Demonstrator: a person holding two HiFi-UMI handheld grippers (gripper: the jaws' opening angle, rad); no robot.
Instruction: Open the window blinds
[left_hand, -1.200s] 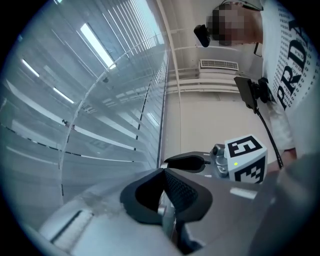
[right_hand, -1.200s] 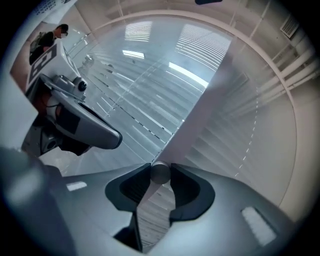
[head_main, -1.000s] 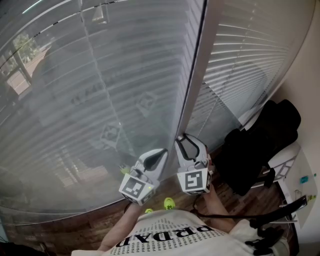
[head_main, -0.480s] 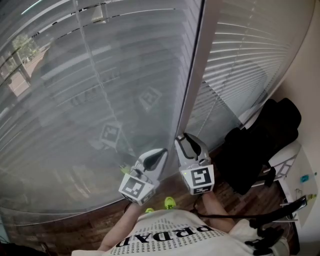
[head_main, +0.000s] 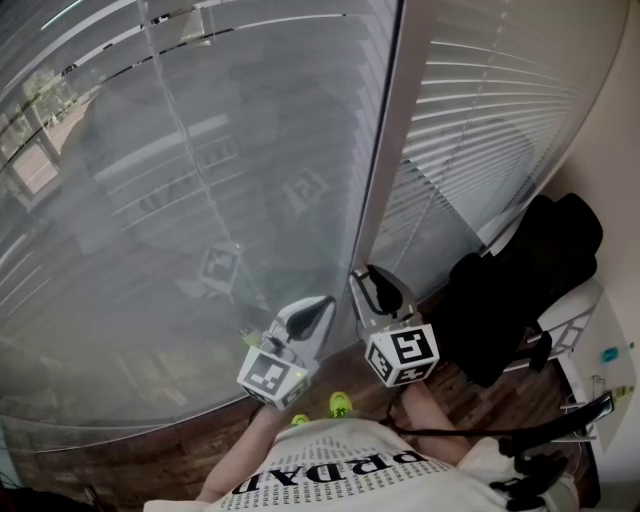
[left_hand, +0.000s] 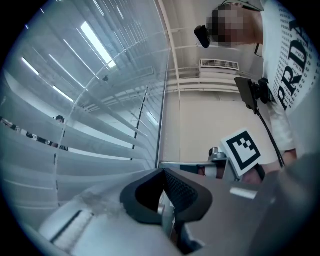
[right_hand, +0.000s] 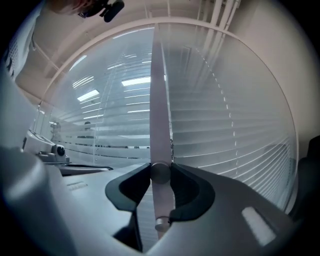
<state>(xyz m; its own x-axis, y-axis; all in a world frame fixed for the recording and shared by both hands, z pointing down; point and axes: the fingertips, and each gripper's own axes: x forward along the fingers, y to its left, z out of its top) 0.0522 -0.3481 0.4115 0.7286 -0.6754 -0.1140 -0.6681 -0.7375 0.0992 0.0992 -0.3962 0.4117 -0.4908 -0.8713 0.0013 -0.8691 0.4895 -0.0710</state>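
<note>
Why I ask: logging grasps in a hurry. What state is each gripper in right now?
Left gripper: closed, nothing visible between its jaws.
Right gripper: closed on the blind wand.

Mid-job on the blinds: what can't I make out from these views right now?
- Wand, head view: lost against the window frame behind the right gripper.
- Wand's lower end, right gripper view: hidden by the gripper's body.
- Wand's top joint, right gripper view: too small.
</note>
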